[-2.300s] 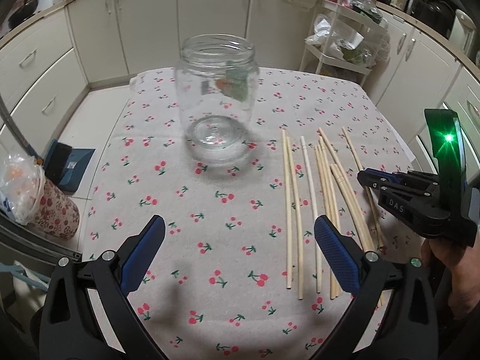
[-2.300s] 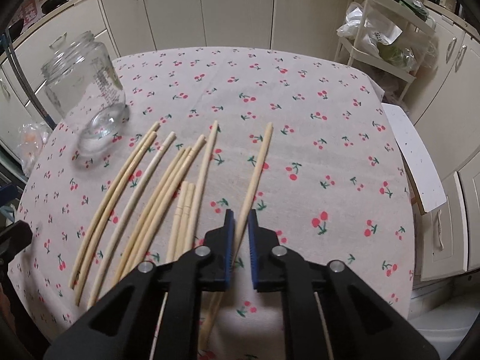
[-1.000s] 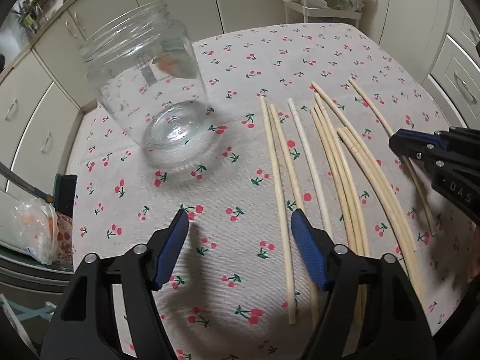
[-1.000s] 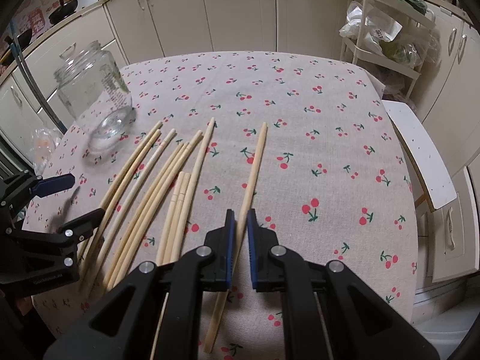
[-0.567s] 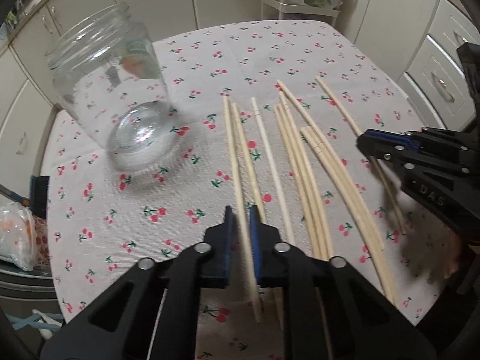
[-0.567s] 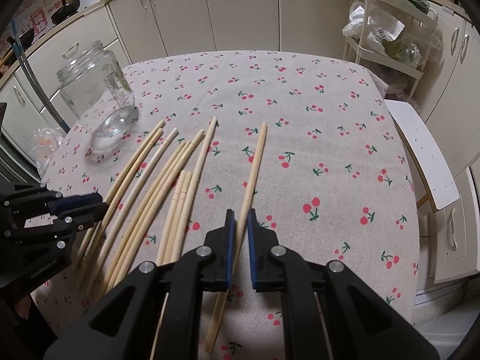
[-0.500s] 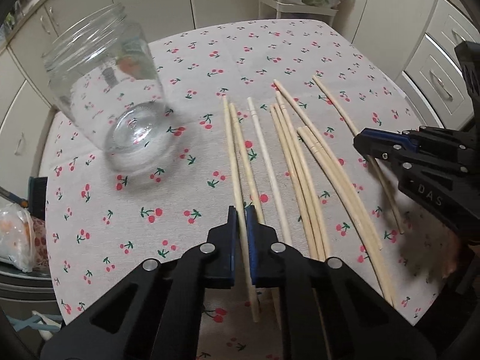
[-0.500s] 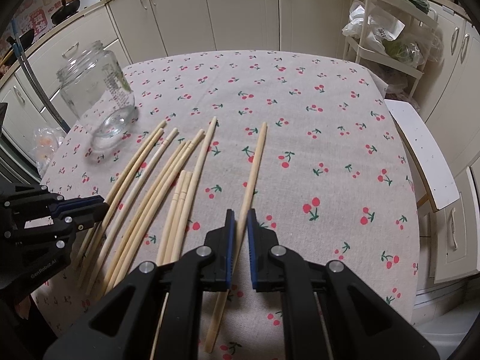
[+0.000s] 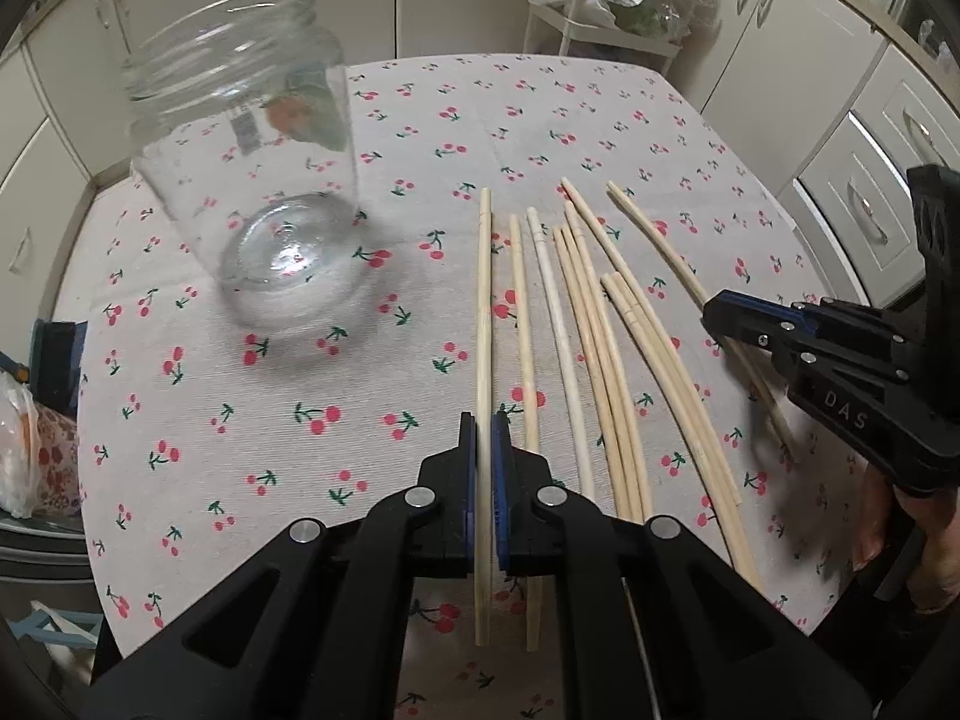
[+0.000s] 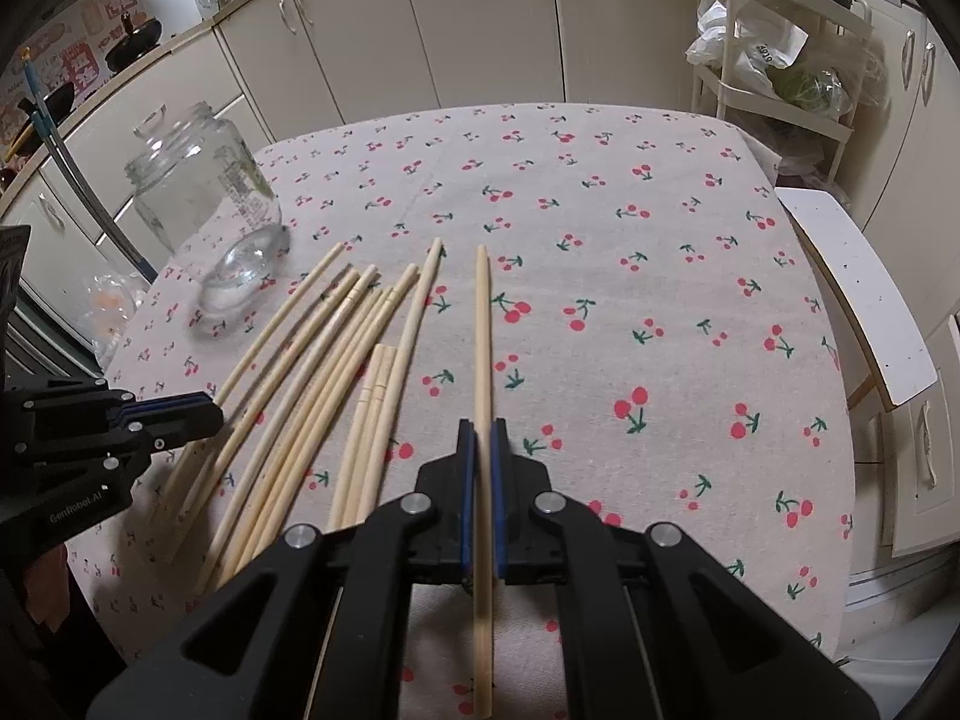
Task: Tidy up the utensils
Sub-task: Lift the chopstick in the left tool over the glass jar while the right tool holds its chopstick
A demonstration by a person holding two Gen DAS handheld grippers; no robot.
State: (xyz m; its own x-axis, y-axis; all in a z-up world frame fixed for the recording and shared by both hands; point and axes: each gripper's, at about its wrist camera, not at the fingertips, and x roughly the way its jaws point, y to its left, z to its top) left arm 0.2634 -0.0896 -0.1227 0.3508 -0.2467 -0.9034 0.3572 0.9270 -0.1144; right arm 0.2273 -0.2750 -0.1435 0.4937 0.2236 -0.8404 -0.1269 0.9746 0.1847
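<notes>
Several pale wooden chopsticks (image 9: 594, 360) lie side by side on the cherry-print tablecloth (image 9: 240, 438). My left gripper (image 9: 483, 426) is shut on the leftmost chopstick (image 9: 483, 300), which runs straight out between its blue pads. My right gripper (image 10: 481, 429) is shut on the rightmost chopstick (image 10: 482, 330), which lies apart from the other chopsticks (image 10: 324, 384). An empty clear glass jar (image 9: 252, 180) stands upright at the far left of the table, also the jar (image 10: 204, 204) in the right wrist view. Each view shows the other gripper at its edge: right gripper (image 9: 714, 312), left gripper (image 10: 207, 414).
Cream cabinets ring the table. A white wire rack (image 9: 606, 6) with bags stands behind the far edge. A white stool (image 10: 858, 294) sits past the right edge. A plastic bag (image 9: 24, 456) hangs off the left edge. A hand (image 9: 924, 564) holds the right gripper.
The left jaws swung over the leftmost chopstick and closed on it. The right jaws narrowed onto the rightmost chopstick, which now lies straight along them instead of slanting.
</notes>
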